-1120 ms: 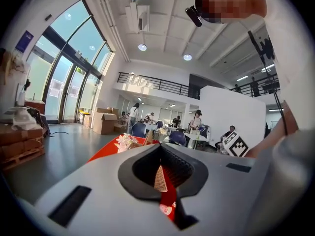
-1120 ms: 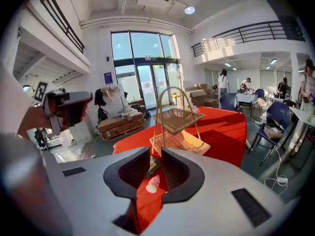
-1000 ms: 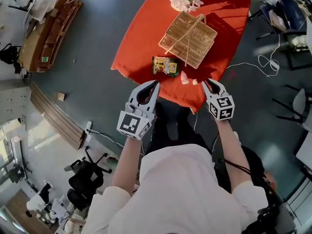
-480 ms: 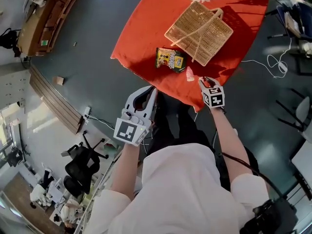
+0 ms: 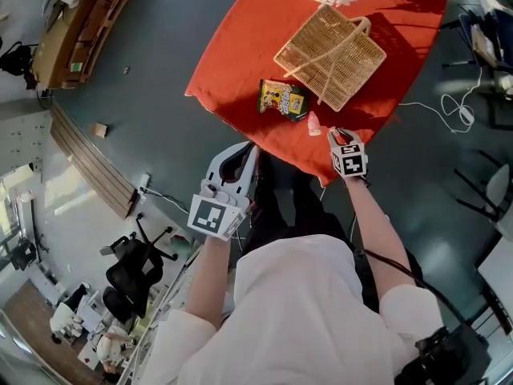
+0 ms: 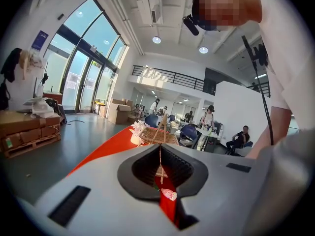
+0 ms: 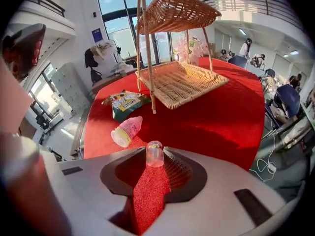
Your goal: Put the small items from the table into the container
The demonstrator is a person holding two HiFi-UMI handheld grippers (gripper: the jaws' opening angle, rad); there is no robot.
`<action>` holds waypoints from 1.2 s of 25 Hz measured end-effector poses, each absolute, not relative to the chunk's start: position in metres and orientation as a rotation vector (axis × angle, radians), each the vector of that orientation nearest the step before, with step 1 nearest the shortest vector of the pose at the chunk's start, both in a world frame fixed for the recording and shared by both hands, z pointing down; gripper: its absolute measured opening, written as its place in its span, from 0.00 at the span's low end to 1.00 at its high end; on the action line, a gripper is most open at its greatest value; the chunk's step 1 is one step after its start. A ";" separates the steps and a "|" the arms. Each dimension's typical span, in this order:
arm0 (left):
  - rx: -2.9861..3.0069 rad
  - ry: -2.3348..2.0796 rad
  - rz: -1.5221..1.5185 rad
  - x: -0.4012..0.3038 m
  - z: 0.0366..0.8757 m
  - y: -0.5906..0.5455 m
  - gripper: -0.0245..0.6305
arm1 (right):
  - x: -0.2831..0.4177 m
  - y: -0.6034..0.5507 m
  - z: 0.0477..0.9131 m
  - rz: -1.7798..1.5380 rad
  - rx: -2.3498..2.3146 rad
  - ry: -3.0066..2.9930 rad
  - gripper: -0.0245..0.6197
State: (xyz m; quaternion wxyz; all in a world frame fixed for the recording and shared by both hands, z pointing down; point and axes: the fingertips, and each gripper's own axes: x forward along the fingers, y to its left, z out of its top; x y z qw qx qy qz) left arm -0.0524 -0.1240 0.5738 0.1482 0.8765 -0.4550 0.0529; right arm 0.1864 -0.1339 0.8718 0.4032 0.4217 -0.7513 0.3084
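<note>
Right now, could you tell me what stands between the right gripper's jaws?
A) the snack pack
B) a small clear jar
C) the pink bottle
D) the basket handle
B: in the right gripper view the small clear jar stands upright between the tips of the right gripper, whose jaws are apart, while the pink bottle lies on its side farther off to the left.

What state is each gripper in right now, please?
Left gripper: closed, holding nothing.
Right gripper: open, with a small clear cup standing between its fingers, not gripped.
</note>
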 end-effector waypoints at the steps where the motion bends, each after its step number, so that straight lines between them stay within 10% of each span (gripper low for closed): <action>1: 2.523 -1.310 0.147 -0.052 0.569 -0.123 0.05 | 0.187 -0.134 0.865 0.773 1.067 -1.905 0.23; 30: 2.715 -1.350 -0.007 -0.046 0.445 -0.170 0.05 | 0.174 -0.270 0.621 0.354 1.234 -2.189 0.22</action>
